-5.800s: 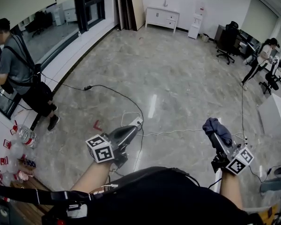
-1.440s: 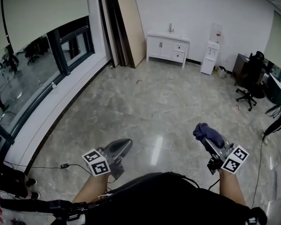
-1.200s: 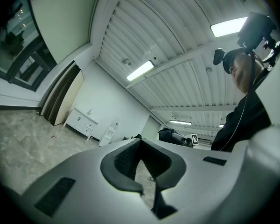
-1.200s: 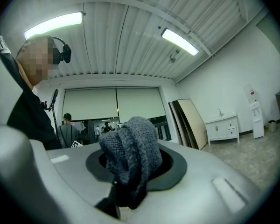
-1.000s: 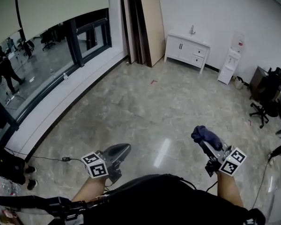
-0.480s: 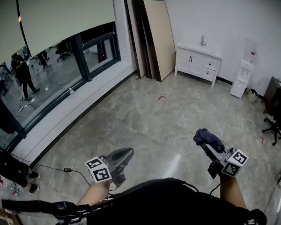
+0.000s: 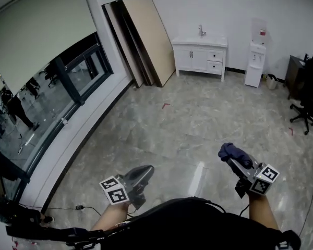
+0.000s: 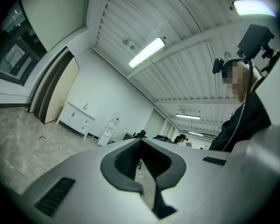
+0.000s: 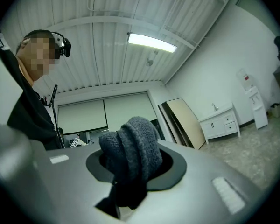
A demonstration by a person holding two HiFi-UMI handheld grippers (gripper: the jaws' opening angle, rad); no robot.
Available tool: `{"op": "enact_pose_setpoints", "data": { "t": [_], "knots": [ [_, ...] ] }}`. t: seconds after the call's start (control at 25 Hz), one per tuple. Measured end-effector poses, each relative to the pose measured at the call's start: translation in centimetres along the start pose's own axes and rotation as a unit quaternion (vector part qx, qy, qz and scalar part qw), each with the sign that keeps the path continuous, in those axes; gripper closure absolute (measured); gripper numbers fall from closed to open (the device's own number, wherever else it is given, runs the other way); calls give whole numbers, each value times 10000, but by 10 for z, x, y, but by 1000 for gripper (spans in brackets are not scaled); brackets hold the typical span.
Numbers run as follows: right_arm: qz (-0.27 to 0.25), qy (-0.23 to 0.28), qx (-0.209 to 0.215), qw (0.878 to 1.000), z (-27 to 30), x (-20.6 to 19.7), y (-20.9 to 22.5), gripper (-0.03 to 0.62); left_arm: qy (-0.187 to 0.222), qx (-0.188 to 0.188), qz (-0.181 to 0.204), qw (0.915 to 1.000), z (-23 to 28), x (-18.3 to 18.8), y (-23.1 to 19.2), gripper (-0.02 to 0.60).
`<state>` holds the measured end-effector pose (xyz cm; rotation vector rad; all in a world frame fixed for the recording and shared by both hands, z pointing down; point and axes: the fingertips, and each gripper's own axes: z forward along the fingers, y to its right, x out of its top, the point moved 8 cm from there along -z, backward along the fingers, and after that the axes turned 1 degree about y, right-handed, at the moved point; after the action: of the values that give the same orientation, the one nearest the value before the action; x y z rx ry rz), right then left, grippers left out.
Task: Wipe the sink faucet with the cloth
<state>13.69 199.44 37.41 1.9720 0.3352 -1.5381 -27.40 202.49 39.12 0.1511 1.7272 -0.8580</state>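
We record the right gripper clamped on the cloth, a dark blue-grey bundle. Its own view shows the jaws pinching the cloth's lower part, with the folded roll bulging up out of the jaw opening. The head view confirms only that the bundle sits at the jaw tips.

The left gripper has its jaws brought together at the tips with nothing between them. Its own view establishes this; the head view gives merely a tapered nose.

The head view alone shows both tools held over the marble-pattern floor, well apart from the faucet. The faucet stands upright on the white sink cabinet at the far wall, near the leaning boards.

The cloth's long axis follows the right gripper's line, its free end pointing ahead and slightly left, toward the far wall.
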Motion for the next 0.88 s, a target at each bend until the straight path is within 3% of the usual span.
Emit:
{"op": "enact_pose_setpoints", "data": {
  "t": [0.32,0.56,0.88],
  "knots": [
    [-207,-24,-568,9982,12,18,46,482,-265,-688,-132,9972,82,10,-58,581],
    [-389,-185,-966,9944,72,33,80,482,-180,-1026,-276,9942,125,52,-145,581],
    [-704,-49,-1145,9909,188,55,124,482,-206,-1424,-135,9895,160,124,-260,581]
  ]
}}
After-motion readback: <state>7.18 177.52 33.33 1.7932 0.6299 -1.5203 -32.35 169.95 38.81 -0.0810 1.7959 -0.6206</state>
